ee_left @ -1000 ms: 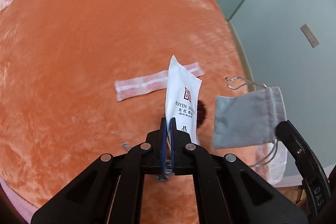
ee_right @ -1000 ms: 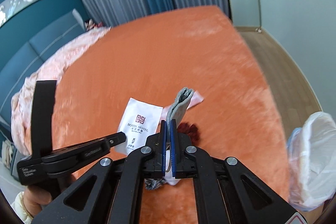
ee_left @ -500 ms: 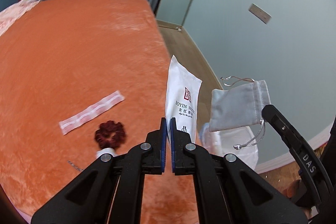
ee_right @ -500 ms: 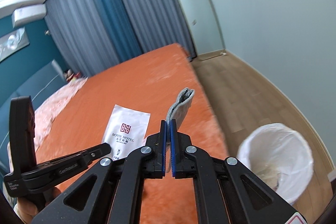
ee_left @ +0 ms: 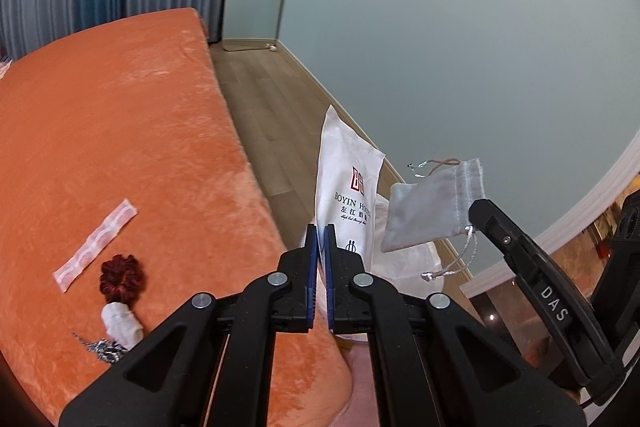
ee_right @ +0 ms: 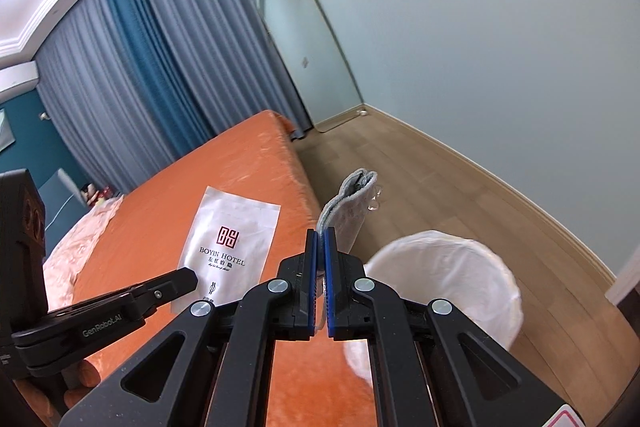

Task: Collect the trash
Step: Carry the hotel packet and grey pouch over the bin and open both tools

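Observation:
My left gripper (ee_left: 319, 231) is shut on the bottom edge of a white hotel packet (ee_left: 347, 187) with a red logo, held upright beyond the bed's edge. My right gripper (ee_right: 320, 235) is shut on a grey drawstring pouch (ee_right: 347, 205), which stands up from its pads. The left wrist view shows that pouch (ee_left: 430, 203) from the side, hanging in the air to the right of the packet with its cords dangling. A bin lined with a white bag (ee_right: 444, 277) stands on the floor right of the bed, below and right of the pouch.
On the orange bedspread (ee_left: 120, 131) lie a long white wrapper (ee_left: 96, 245), a dark red scrunchie (ee_left: 122, 275), a small rolled white item (ee_left: 122, 321) and a bit of chain (ee_left: 100, 345). Wooden floor (ee_right: 432, 183) runs between bed and pale wall. Curtains (ee_right: 160, 67) hang behind.
Both grippers have swung right and risen, carrying the packet and the pouch from over the bedspread to past its edge. The bin has come into view below them.

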